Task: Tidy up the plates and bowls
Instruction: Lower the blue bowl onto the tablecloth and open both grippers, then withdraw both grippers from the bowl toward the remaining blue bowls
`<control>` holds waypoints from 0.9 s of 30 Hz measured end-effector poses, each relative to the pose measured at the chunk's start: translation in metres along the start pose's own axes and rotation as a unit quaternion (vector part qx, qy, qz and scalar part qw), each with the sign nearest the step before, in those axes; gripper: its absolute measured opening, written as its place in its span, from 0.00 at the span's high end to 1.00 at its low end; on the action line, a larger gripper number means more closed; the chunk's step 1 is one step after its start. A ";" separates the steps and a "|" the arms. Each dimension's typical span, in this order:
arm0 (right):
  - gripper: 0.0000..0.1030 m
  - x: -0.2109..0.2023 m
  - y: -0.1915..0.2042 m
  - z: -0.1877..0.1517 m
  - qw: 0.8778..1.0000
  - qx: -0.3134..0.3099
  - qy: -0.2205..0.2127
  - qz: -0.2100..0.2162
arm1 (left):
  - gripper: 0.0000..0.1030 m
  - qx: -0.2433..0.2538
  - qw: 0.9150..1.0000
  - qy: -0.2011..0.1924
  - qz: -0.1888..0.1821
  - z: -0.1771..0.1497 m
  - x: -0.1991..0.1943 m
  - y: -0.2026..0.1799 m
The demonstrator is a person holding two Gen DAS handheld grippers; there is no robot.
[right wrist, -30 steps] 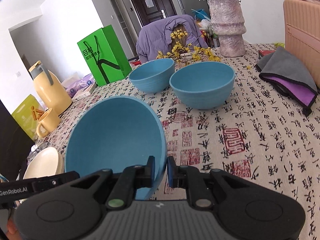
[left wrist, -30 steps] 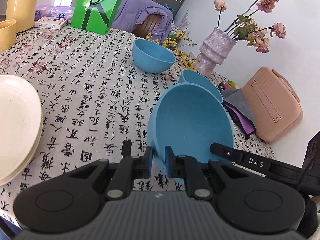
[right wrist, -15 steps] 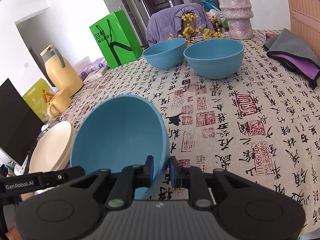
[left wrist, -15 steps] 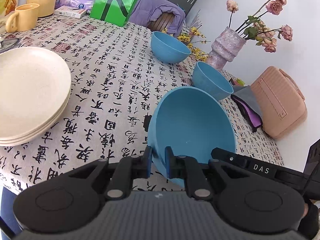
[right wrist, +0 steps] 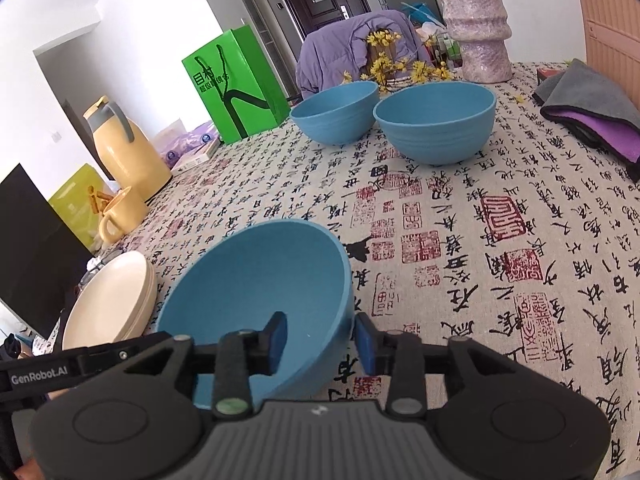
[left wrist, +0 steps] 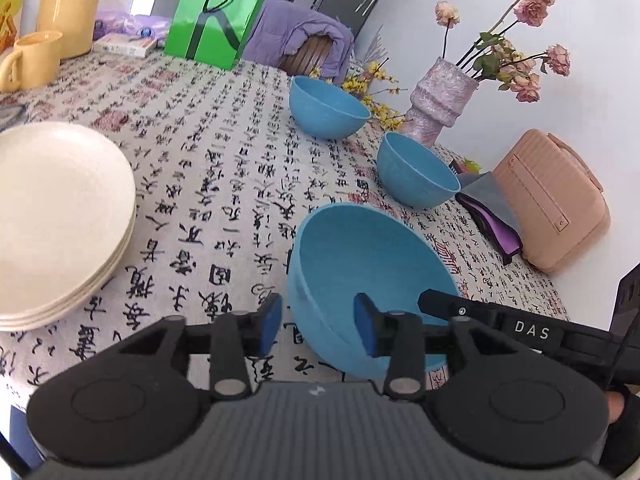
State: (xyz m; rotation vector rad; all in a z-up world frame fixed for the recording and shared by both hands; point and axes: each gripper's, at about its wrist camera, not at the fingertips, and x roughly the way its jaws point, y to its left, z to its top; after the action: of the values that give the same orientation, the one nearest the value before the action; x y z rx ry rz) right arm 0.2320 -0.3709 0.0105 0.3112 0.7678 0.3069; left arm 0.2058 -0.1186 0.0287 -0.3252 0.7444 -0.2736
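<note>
A blue bowl rests on the patterned tablecloth near the front edge, tilted a little. My left gripper straddles its left rim and its jaws are opening, the blue pads clear of the wall. My right gripper straddles the opposite rim of the same bowl, jaws also opening and pads off it. Two more blue bowls stand upright farther back. A stack of cream plates sits at the left, also seen as plates in the right wrist view.
At the back stand a purple vase with roses, a green paper bag, a yellow jug and a mug. A pink case and a grey-purple cloth lie at the right. A chair with a purple jacket is behind the table.
Both grippers were shut on the near bowl's rim; their jaws have now spread apart and let go. The bowl has come down and sits on the tablecloth.
</note>
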 end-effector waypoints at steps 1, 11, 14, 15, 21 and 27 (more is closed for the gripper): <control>0.38 -0.003 0.001 0.000 1.000 -0.005 -0.011 -0.003 | 0.42 0.013 1.000 -0.013 0.001 0.000 -0.003 -0.002; 0.14 -0.053 0.011 -0.020 0.979 -0.098 -0.162 -0.072 | 0.00 0.155 0.969 -0.182 0.053 -0.036 -0.041 -0.032; 0.13 -0.070 0.007 -0.039 0.966 -0.118 -0.207 -0.098 | 0.00 0.151 0.970 -0.183 0.053 -0.050 -0.048 -0.032; 0.13 -0.075 0.006 -0.047 0.962 -0.125 -0.218 -0.106 | 0.00 0.149 0.969 -0.189 0.056 -0.056 -0.052 -0.031; 0.12 -0.096 -0.003 -0.090 0.953 -0.135 -0.238 -0.130 | 0.00 0.130 0.964 -0.211 0.093 -0.094 -0.075 -0.032; 0.12 -0.109 -0.007 -0.119 0.953 -0.138 -0.233 -0.133 | 0.00 0.119 0.965 -0.206 0.109 -0.116 -0.079 -0.037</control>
State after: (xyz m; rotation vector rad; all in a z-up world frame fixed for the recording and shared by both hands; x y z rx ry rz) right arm 0.0738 -0.3995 -0.0041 0.0081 0.2865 0.0760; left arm 0.0646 -0.1465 0.0115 -0.0636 0.3268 -0.0793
